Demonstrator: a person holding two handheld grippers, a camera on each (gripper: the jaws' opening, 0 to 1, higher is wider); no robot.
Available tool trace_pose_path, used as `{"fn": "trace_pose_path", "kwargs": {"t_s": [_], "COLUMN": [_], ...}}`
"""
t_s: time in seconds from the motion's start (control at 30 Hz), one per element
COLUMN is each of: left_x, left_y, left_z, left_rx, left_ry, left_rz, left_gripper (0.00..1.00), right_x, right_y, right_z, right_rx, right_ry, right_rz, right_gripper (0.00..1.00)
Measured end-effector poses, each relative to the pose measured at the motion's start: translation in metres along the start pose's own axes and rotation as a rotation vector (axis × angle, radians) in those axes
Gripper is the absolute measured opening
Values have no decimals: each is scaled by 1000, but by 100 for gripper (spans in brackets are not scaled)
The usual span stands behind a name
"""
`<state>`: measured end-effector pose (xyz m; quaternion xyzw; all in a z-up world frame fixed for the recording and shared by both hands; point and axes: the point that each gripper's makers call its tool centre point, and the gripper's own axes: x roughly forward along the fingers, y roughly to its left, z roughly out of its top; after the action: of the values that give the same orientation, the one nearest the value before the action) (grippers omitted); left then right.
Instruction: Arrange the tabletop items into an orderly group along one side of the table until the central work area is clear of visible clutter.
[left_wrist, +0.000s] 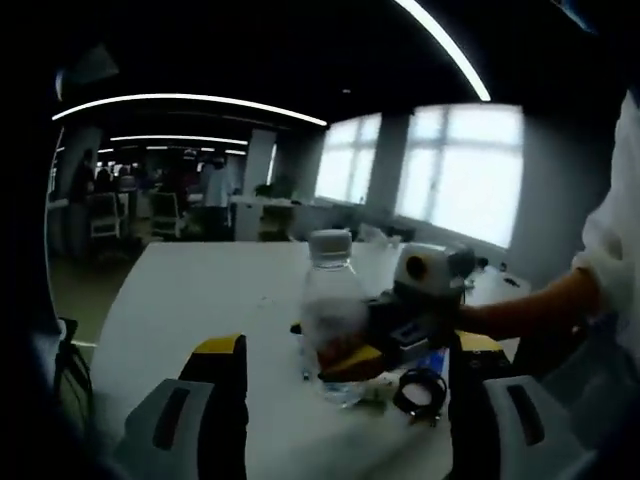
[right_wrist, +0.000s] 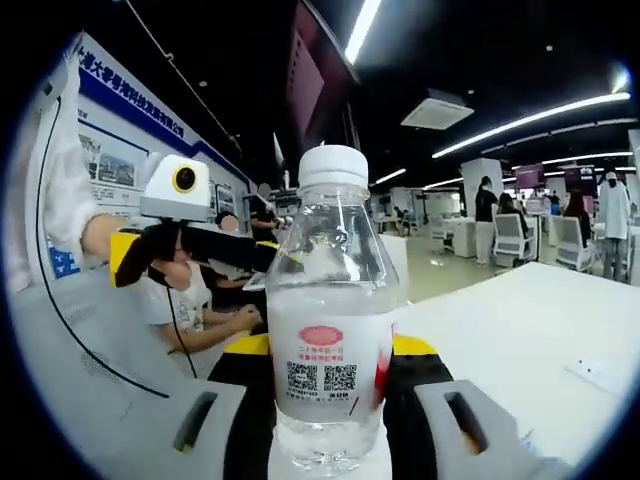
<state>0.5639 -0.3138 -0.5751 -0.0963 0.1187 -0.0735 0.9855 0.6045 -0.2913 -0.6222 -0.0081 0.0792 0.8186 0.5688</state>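
Right gripper (right_wrist: 330, 415) had the bottle (right_wrist: 330, 330) clamped between its fingers, upright on the bench (left_wrist: 190, 300). Left gripper (left_wrist: 345, 400) hung open, apart. Small clutter (left_wrist: 420, 390) lay beside the bottle — tidying looked far from finished.

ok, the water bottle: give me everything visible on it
The water bottle is clear plastic with a white screw cap, closed and standing upright on the white table. Its label is white with a red oval logo and two QR codes; the body looks ribbed toward the base. It sits between the right gripper jaws, which close against its lower sides. In the left gripper view it stands ahead of the open left gripper.
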Motion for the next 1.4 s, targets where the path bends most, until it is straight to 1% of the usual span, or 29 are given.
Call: {"fn": "trace_pose_path", "kwargs": {"t_s": [0.1, 0.2, 0.27, 0.3, 0.33, 0.4, 0.47, 0.53, 0.57, 0.6, 0.67, 0.7, 0.87, 0.93, 1.0, 1.13, 1.2, 1.23, 1.27, 1.3, 1.4], "left_x": [-5, -11, -15, -17, -19, -22, -25, -29, -31, -30, -31, -31, -32, -32, -31, -33, -36, -38, -38, -39, -37], "left_y": [-2, -2, -2, -1, -1, -4, -8, -9, -8, -8, -7, -6, -9, -12, -15, -16, -16, -16, -15, -17, -21], "left_z": [-3, -7, -9, -10, -11, -16, -24, -33, -36, -34, -27, -27, -28, -30, -30, -32, -29, -29, -31, -37, -36], "left_rx": [-13, -23, -28, -37, -46, -55, -59, -72, -88, -88, -73, -79, -91, -96, -66, -86, -91, -88, -80, -47, -55], "left_ry": [-5, 0, -1, -3, -6, -2, 12, 35, 51, 51, 23, 21, 10, 19, 22, 25, 13, 12, 19, 54, 49], "left_rz": [7, 19, 26, 36, 42, 47, 46, 52, 58, 55, 58, 63, 70, 68, 57, 60, 65, 67, 70, 69, 54], "left_gripper": [77, 77, 77, 77, 76, 75, 74, 74, 74, 75, 75, 76, 75, 75, 75, 75, 75, 75, 75, 75, 75], "right_x": [3, 5, 8, 10, 13, 17, 20, 22, 22, 22, 24, 25, 31, 34, 38, 44, 46, 48, 48, 47, 50], "right_y": [-7, -12, -20, -29, -36, -42, -47, -58, -57, -58, -63, -63, -73, -77, -84, -93, -93, -96, -96, -96, -99], "right_z": [-5, -10, -13, -17, -22, -28, -30, -34, -34, -34, -37, -38, -42, -43, -48, -58, -59, -62, -63, -62, -64], "right_rx": [15, 11, 6, 10, 10, -14, -13, 4, 9, 10, 10, 12, 20, 23, 30, 10, 1, -2, -4, -8, -5], "right_ry": [3, 8, 7, 8, 25, 40, 44, 40, 38, 35, 33, 34, 28, 23, 17, 29, 29, 31, 32, 32, 25], "right_rz": [-10, -17, -21, -23, -30, -29, -33, -46, -51, -52, -54, -52, -52, -56, -60, -63, -61, -60, -61, -60, -56], "right_gripper": [37, 37, 37, 38, 38, 38, 38, 38, 38, 38, 38, 38, 38, 38, 38, 38, 38, 38, 38, 38, 38]}}
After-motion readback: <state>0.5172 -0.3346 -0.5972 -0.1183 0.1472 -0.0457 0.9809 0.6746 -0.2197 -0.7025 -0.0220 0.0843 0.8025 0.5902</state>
